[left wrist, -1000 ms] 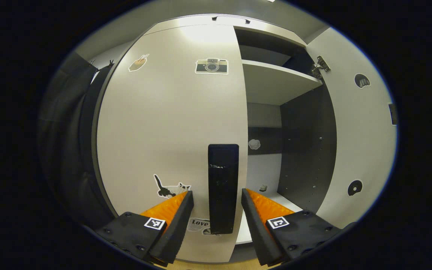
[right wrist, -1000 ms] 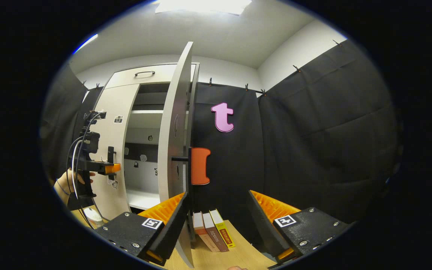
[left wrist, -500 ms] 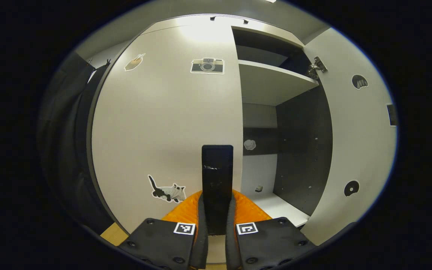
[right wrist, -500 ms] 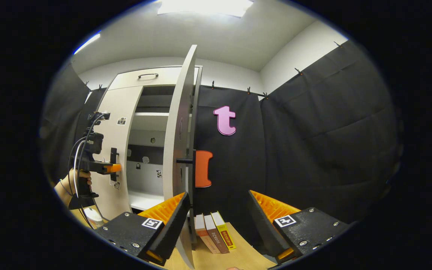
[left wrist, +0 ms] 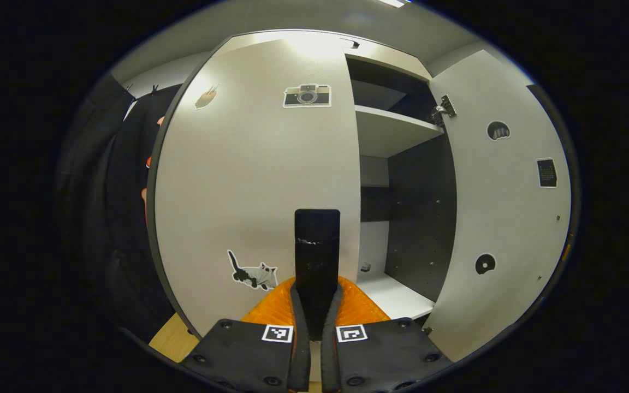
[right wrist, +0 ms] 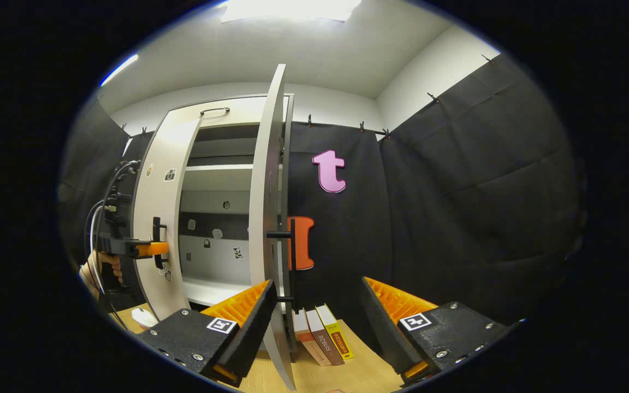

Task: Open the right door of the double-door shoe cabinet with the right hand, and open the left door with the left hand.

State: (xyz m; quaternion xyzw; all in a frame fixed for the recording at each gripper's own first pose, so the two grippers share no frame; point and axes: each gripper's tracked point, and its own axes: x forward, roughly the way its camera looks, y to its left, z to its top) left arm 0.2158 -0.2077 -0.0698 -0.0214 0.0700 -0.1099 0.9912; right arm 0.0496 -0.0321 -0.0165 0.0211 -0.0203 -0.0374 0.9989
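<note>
Right door (right wrist: 268,218) stands edge-on, swung wide; open cabinet bay (right wrist: 219,218) between it and the left door (left wrist: 260,180) gives free passage. Books (right wrist: 322,341) on the table (right wrist: 347,376) crowd the right door's foot.

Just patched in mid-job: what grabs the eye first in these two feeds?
In the left gripper view, the left tongs are clamped on the black handle of the left door, dead centre, with a camera sticker high on that door. In the right gripper view, the right door stands wide open, edge-on, just beyond the open right tongs. Three books lean behind it on the wooden floor.
</note>
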